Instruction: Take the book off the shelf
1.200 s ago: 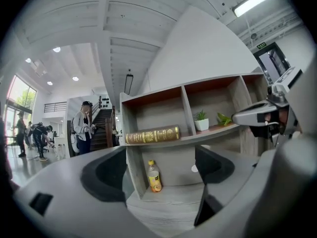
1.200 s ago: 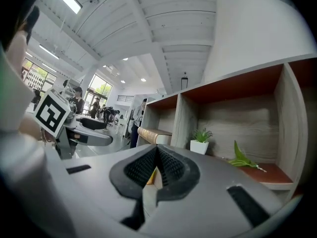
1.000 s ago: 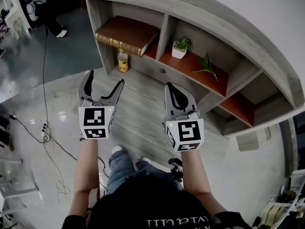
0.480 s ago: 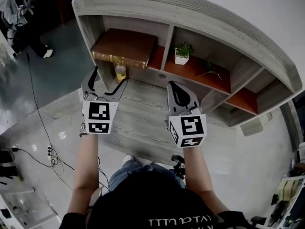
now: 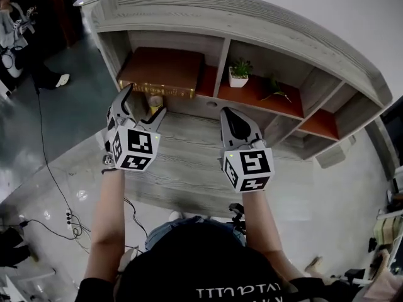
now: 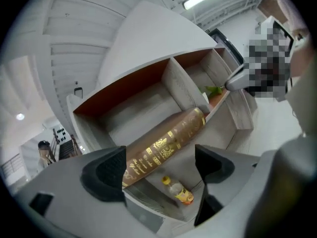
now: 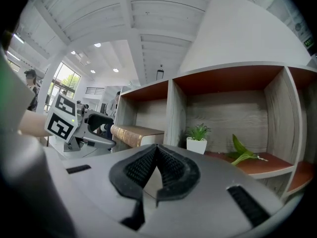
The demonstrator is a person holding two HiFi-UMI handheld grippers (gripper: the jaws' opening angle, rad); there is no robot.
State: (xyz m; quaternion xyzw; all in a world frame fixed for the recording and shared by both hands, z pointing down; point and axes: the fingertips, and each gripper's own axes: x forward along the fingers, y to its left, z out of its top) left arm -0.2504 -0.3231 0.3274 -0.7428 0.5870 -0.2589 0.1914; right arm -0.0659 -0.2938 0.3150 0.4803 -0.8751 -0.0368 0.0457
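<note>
The left gripper [image 5: 145, 101] has risen toward the shelf [image 5: 252, 19] and tilted over the past second, its tips now just short of the book [image 5: 162, 73]. The right gripper [image 5: 229, 114] has barely shifted beside it.

The left jaws stand wide apart with nothing held. In the left gripper view the book's gold-lettered spine runs across the gap between them, still clear of both pads. The right jaws are pressed together and empty, pointed at the divider between the first two compartments.

The book lies flat on the red-brown board of the shelf's leftmost compartment, spine facing out.

A small bottle [image 5: 154, 100] with a yellow cap stands on the level beneath it, partly hidden behind the left gripper in the head view.

One compartment to the right sit a potted plant [image 5: 238, 73] in a white pot and a loose green sprig [image 5: 277, 89], well apart from both grippers.

Another person [image 5: 14, 27] stands on the dark floor at far left, away from the shelf.
</note>
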